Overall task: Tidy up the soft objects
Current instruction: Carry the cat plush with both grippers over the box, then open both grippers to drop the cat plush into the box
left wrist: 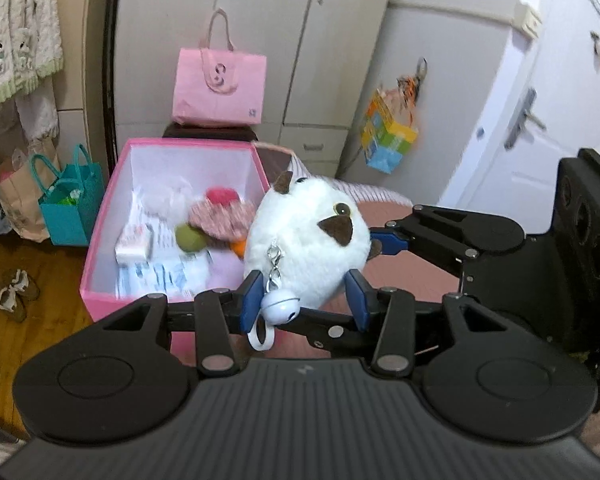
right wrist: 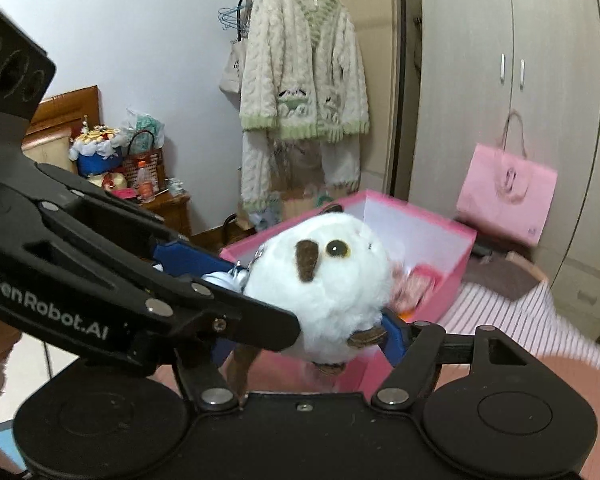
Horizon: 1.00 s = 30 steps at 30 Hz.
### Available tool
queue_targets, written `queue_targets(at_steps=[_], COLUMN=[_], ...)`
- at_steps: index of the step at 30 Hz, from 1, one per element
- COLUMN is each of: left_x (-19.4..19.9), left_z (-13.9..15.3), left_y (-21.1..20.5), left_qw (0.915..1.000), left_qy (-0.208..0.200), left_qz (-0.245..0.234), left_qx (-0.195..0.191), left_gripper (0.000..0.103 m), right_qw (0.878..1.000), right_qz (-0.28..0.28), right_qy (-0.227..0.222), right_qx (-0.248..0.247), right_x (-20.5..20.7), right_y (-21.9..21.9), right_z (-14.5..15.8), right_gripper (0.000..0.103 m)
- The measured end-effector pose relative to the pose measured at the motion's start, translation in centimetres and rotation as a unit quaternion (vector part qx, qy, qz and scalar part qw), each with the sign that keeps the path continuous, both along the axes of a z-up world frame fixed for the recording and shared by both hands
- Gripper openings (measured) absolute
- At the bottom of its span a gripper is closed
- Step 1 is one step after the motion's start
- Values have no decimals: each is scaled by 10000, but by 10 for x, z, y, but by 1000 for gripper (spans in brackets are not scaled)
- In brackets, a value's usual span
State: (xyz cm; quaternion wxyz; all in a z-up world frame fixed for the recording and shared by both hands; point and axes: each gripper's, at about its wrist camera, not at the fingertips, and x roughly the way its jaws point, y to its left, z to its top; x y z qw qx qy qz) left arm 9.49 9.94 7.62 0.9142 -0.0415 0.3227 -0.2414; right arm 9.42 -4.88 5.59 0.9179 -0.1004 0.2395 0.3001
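1. Plush toy: white fur, brown felt patches, dark eye ringed in yellow.
2. Bell on the toy's clip: white.
3. Storage box: pink outside, white inside.
4. Left gripper and right gripper: black frames, blue finger pads.
5. Tote bag: pale pink.
6. Gift bag: teal.
7. Hanging cardigan: cream knit, green trim.
8. Bedcover: pink and white stripes.

Each wrist view looks closely along its tool, both sharing plush and box
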Motion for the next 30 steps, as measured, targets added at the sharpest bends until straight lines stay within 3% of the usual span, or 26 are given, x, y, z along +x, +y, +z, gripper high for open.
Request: queue_targets(at_steps=[8,17,21,25,30], left_x=[60,133,155,175,178], left_z=[4,-25,-46,-67,-73], left_y=[29,52,63,70,66], left_qw=[9991,9970,9944,9873,9885], left_qy=[-132,248,518,905,498], left_qz=[121,446,577,759,1218], left_qx=[-385,-580,-722,-1065,-746], left_gripper=[45,43,43,44,46], right_qw=[9998,9943,9930,9932,9943], right_qz=[79,284,451,700,583], right_qy=[87,847,1012,925,846], right_qx=[175,589,419,-78,-272], right_x=[62,142,163,182,197], right_y=[14,22,32,44,43], right_z=[15,-17,-31,-43,-52], right_gripper=[75,75,75,75,75])
